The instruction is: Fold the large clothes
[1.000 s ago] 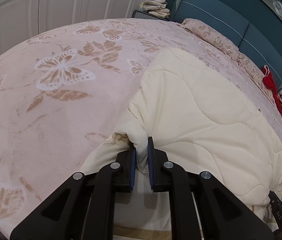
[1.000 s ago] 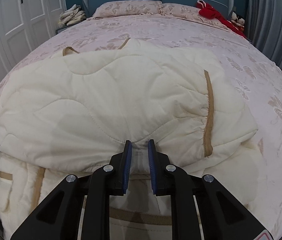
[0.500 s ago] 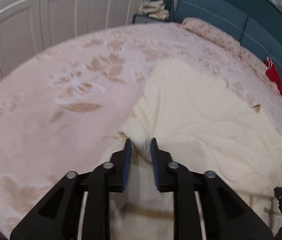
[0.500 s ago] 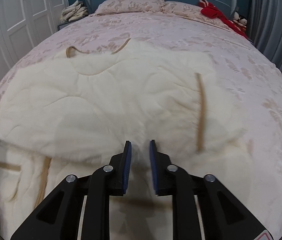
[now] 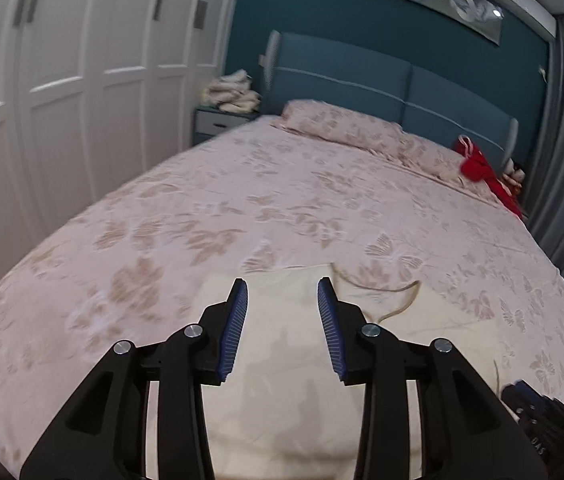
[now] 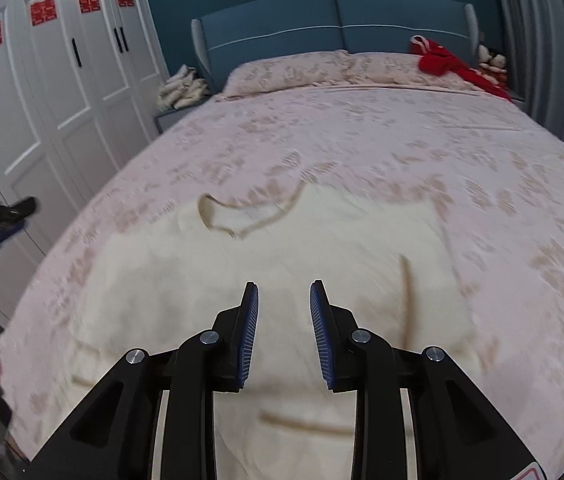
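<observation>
We look down a wide bed whose pink bedspread, printed with tan butterflies and leaves, fills most of both views. The cream quilted garment lies spread flat on the near end of the bed, its tan-trimmed neck opening towards the pillows. Our left gripper and right gripper both hang above it — jaws apart and opening, nothing between them. Behind stand a blue padded headboard, a teal wall, a red garment by the pillows, and white wardrobe doors with red paper cut-outs. Folded cloth is piled on the bedside table; grey curtains hang on the other side.
</observation>
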Available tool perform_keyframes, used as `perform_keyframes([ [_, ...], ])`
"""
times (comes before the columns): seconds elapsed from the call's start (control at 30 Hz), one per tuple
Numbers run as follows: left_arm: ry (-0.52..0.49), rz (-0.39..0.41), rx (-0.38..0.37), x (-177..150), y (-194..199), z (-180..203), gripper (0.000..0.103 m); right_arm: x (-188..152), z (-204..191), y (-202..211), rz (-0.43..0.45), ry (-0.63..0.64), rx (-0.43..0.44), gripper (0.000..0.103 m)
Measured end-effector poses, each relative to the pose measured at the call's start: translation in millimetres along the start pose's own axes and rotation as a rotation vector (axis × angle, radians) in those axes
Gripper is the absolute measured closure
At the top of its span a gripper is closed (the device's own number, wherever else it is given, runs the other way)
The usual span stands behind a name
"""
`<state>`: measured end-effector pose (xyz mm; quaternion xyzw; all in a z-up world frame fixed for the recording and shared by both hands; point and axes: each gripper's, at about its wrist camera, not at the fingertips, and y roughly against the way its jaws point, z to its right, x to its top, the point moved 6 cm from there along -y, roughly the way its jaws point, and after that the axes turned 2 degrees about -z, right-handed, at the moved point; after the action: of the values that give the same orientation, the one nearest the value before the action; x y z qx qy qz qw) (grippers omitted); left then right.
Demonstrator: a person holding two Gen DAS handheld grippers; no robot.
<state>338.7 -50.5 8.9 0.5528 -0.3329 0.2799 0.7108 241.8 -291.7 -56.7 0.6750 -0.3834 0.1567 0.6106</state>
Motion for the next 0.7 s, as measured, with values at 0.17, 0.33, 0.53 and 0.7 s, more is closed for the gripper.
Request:
perform_keyframes([
  [0.17, 0.009, -0.111, 0.023, 2, -77, 12, 0.068, 33, -18, -55, -0.019, 0.021, 0.044, 0.076],
  [0.33, 0.079, -0.179, 0.087, -5, -147, -14, 0.068, 51, -50, -130, -0.091, 0.079, 0.095, 0.068],
  [0.53, 0.111, -0.254, 0.148, -21, -208, -46, 0.068, 63, -88, -208, -0.179, 0.080, 0.142, 0.067],
  [0.7, 0.128, -0.258, 0.147, -34, -227, -58, 0.068, 64, -109, -254, -0.248, 0.065, 0.172, 0.067],
])
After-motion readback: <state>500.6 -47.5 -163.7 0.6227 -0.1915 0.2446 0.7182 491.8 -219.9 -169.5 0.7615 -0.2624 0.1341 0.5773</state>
